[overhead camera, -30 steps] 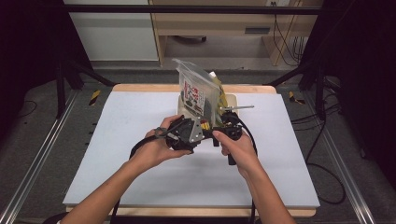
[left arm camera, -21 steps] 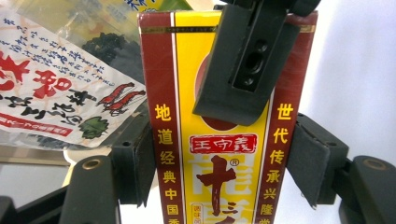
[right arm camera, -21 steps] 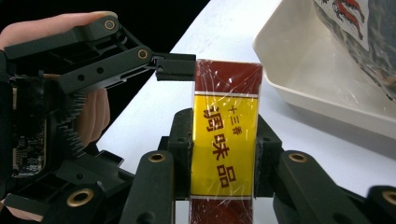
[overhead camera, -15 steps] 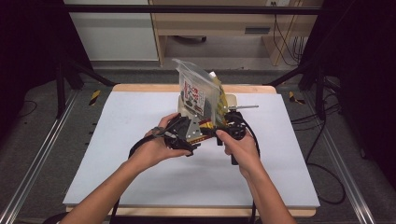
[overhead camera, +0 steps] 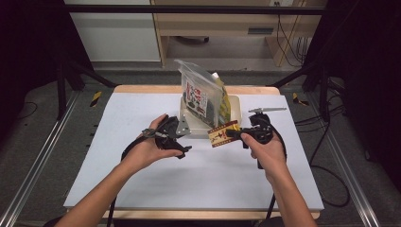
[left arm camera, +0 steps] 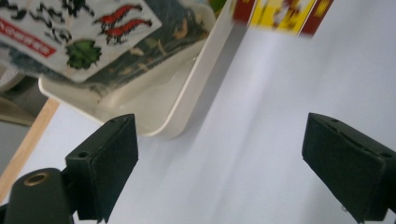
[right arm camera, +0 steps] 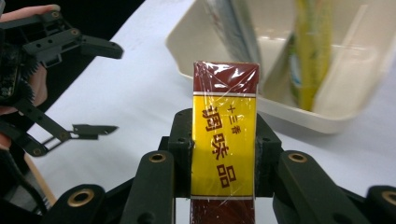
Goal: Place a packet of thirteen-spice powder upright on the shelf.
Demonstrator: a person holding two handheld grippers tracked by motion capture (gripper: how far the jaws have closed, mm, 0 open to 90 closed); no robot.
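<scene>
White sheet covers the wooden-edged desk [overhead camera: 142, 118], dark floor and black frame rails around it. Cream plastic tray [overhead camera: 235, 106] sits at the far middle of the desk; a clear printed snack bag [overhead camera: 198, 94] and a yellow packet [overhead camera: 223, 105] stand in it, leaning.

Right hand-held gripper [overhead camera: 236, 135] is pinching a flat, film-wrapped red-and-yellow box with dark red characters [overhead camera: 223, 133]. In the right gripper view the box [right arm camera: 224, 144] stands up between the two black jaws, its lower part clamped on both sides, its red top end clear of the pads. The box is off the desk surface, just in front of the tray's near rim, apart from the tray contents. Seen from the high view it sticks out from the jaws toward the left hand.

Left hand-held gripper [overhead camera: 182, 139]: jaws spread wide, having just been opening; nothing between them. In the left gripper view [left arm camera: 224, 172] bare white sheet lies between the pads, the tray corner [left arm camera: 187, 112] ahead, and the box edge [left arm camera: 280, 14] at the top, well beyond the pads. Left gripper and box are near, not touching.
</scene>
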